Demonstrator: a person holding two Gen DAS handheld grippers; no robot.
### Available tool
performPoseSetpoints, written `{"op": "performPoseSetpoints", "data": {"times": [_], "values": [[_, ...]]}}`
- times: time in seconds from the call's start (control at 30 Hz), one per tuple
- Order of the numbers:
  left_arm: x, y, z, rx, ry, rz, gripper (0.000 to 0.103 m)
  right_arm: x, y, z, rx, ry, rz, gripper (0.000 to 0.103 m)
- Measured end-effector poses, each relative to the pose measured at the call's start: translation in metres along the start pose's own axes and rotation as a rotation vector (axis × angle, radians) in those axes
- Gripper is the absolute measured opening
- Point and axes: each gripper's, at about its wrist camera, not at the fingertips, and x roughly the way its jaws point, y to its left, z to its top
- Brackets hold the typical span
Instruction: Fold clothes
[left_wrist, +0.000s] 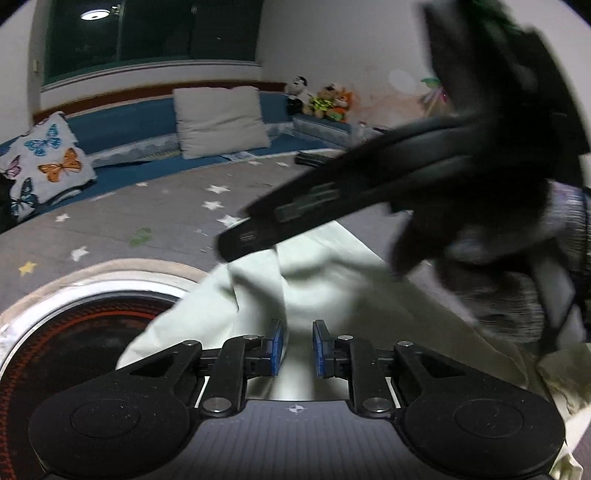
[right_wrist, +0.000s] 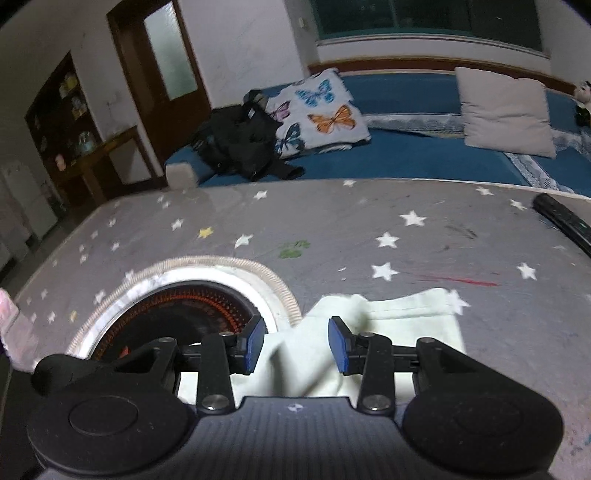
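A pale green garment (left_wrist: 332, 288) lies rumpled on the grey star-patterned table (left_wrist: 110, 218). My left gripper (left_wrist: 297, 349) is open just above it, the cloth between and below the blue pads without being gripped. The right gripper's black body (left_wrist: 369, 192) reaches in from the upper right over the garment's far edge. In the right wrist view the garment (right_wrist: 388, 325) lies folded over near the round cooktop (right_wrist: 177, 314). My right gripper (right_wrist: 297, 345) is open, its jaws wide over the cloth's left part.
A round inset cooktop (left_wrist: 74, 332) with a metal rim sits at the left of the garment. A black remote (right_wrist: 561, 218) lies at the table's far right. Behind is a blue sofa (right_wrist: 406, 155) with cushions, dark clothes and plush toys.
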Motion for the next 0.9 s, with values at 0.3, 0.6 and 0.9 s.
{"op": "performPoseSetpoints", "data": {"times": [0.3, 0.6, 0.9], "values": [[-0.023, 0.023, 0.006, 0.005, -0.073, 0.12, 0.032, 0.008, -0.016, -0.023, 0.014, 0.077, -0.039, 0.032], [-0.003, 0.059, 0.005, -0.06, -0.005, 0.221, 0.037, 0.004, -0.029, -0.026, 0.065, 0.074, 0.001, 0.031], [-0.012, 0.051, 0.002, -0.069, -0.041, 0.192, 0.001, -0.017, -0.036, -0.024, 0.095, 0.027, -0.007, 0.032]]}}
